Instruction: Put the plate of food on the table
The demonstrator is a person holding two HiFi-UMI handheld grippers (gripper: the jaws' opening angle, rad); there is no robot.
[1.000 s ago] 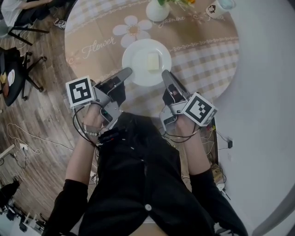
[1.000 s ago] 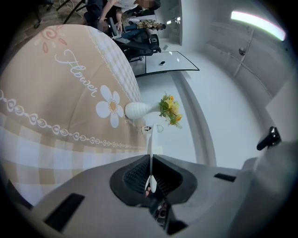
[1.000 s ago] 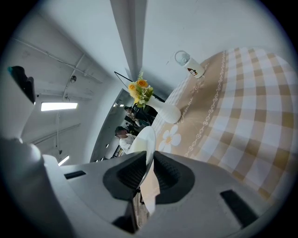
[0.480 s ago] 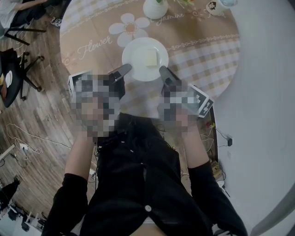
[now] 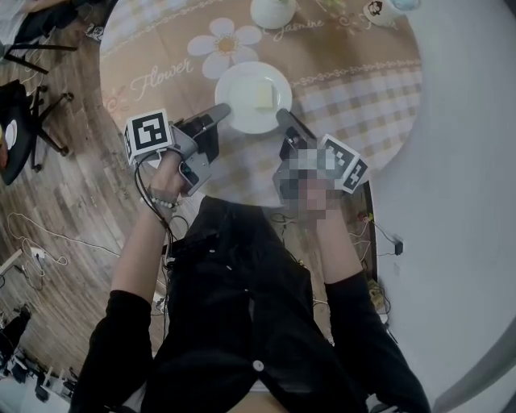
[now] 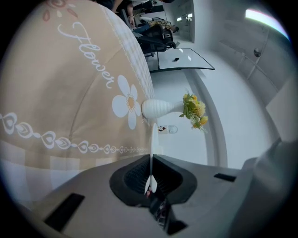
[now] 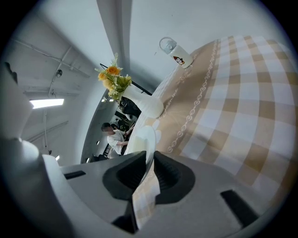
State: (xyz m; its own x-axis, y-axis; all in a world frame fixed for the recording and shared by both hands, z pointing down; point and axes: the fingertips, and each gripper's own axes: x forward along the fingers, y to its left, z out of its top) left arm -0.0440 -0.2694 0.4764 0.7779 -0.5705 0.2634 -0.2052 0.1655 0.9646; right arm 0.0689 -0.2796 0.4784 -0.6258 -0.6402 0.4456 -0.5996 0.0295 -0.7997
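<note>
A white plate (image 5: 246,98) carrying a pale yellow piece of food (image 5: 264,97) is over the round table (image 5: 355,89) with its beige flower tablecloth. My left gripper (image 5: 219,113) is shut on the plate's left rim, and my right gripper (image 5: 284,119) is shut on its near right rim. In the left gripper view the plate (image 6: 152,139) shows edge-on as a thin white line pinched in the left gripper (image 6: 151,174). In the right gripper view the plate's rim (image 7: 143,139) sits inside the right gripper (image 7: 145,169). Whether the plate rests on the cloth I cannot tell.
A white vase (image 5: 272,11) with yellow flowers (image 6: 195,109) and a small white cup (image 5: 375,11) stand at the table's far side. A black chair (image 5: 20,121) and cables lie on the wooden floor at the left. A pale wall runs along the right.
Both grippers have carried the plate a little farther in over the table, toward the vase.
</note>
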